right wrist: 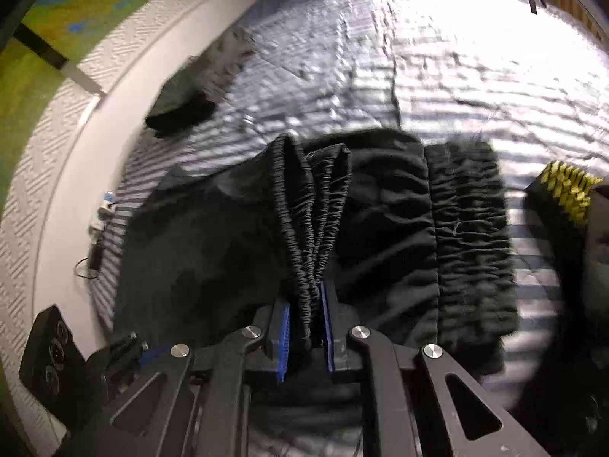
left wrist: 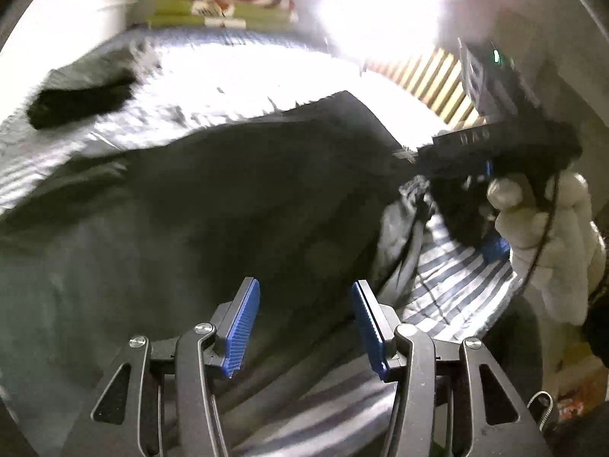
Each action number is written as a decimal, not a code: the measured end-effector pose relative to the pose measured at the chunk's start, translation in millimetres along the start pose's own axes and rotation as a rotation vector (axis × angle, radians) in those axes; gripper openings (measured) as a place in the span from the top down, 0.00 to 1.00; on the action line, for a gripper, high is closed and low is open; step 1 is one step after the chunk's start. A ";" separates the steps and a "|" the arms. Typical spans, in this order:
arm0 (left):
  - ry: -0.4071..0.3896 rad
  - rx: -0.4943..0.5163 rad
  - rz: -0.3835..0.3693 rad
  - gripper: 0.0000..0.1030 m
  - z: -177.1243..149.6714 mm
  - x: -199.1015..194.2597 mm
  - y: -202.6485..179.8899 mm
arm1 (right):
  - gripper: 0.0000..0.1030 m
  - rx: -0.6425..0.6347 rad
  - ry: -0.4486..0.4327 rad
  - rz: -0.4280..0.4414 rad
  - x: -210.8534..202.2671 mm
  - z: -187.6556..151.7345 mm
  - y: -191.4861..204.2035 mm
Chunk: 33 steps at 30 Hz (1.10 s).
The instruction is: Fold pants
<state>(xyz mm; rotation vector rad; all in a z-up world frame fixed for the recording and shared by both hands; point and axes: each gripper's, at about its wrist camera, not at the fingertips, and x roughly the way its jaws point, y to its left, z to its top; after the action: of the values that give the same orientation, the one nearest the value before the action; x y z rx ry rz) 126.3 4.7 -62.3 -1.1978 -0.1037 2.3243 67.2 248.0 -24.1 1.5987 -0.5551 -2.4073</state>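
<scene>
Striped quilt (right wrist: 437, 57) w/ black pants' (right wrist: 399, 209) ribbed elastic waistband (right wrist: 304, 221) in right claw (right wrist: 306, 323)

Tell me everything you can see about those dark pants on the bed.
The pants are dark, soft fabric with a gathered elastic waistband. They lie rumpled on a striped bedspread, partly lifted. The right gripper has its blue jaws shut on the bunched waistband. The left gripper hangs open above the cloth.

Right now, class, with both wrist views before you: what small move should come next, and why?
Probably close the left gripper on the pants: its jaws stand open above dark fabric, while the right gripper already pinches the bunched waistband.
</scene>
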 end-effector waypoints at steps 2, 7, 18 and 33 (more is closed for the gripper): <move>-0.031 -0.009 0.018 0.46 1.5 -24.7 14.0 | 0.87 0.026 0.037 -0.073 4.2 1.3 -11.6; -0.100 -0.080 0.127 0.44 4.0 -72.6 64.8 | 0.76 0.054 0.110 -0.115 22.6 -1.8 -32.6; -0.109 -0.472 0.395 0.37 -84.7 -140.5 191.2 | 0.70 -0.312 -0.112 -0.222 16.7 -0.9 71.4; -0.071 -0.526 0.276 0.52 -112.4 -104.5 193.5 | 0.70 -0.490 0.010 -0.131 106.1 17.9 202.7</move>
<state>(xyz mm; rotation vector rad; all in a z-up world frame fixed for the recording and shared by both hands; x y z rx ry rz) 183.8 -230.7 -110.4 -1.4466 -0.6469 2.6770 0.4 28.4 -23.6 1.4600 0.1444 -2.3718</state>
